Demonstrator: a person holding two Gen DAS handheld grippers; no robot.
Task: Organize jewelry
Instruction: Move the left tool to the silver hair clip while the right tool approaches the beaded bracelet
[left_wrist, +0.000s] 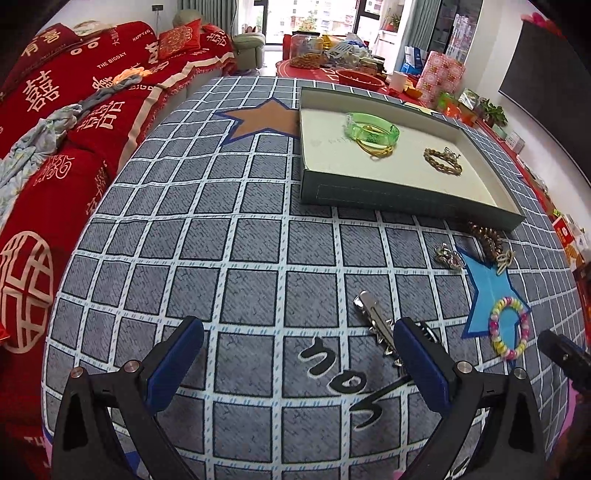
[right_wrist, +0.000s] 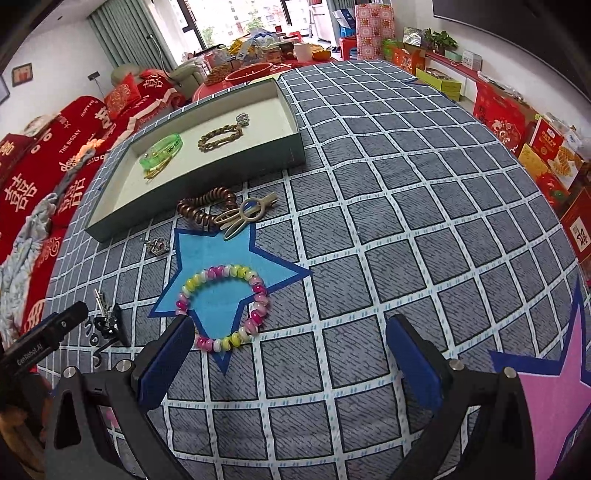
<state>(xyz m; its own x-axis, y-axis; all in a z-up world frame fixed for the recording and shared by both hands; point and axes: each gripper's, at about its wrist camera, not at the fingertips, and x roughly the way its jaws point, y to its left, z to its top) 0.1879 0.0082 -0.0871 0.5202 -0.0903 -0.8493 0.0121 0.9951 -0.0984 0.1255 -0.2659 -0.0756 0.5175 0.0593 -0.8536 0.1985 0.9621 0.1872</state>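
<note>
A shallow grey box (left_wrist: 406, 192) (right_wrist: 110, 225) on the checked cloth holds a green bangle (left_wrist: 371, 127) (right_wrist: 162, 150), a yellow hair tie (left_wrist: 376, 149) and a braided gold bracelet (left_wrist: 441, 160) (right_wrist: 218, 140). In front of it lie a brown spiral hair tie (right_wrist: 203, 208) (left_wrist: 487, 238), a cream clip (right_wrist: 245, 214), a small silver charm (left_wrist: 448, 256) (right_wrist: 159, 245), a multicoloured bead bracelet (right_wrist: 225, 306) (left_wrist: 509, 328) on the blue star, and a silver hair clip (left_wrist: 376, 317). My left gripper (left_wrist: 299, 358) is open, its right finger beside the silver clip. My right gripper (right_wrist: 291, 354) is open just short of the bead bracelet.
A sofa with red covers (left_wrist: 55, 129) runs along the left of the table. A crowded red table (left_wrist: 332, 62) stands behind the box. Red gift boxes (right_wrist: 535, 147) line the right wall. A pink star patch (right_wrist: 554, 391) lies at the near right.
</note>
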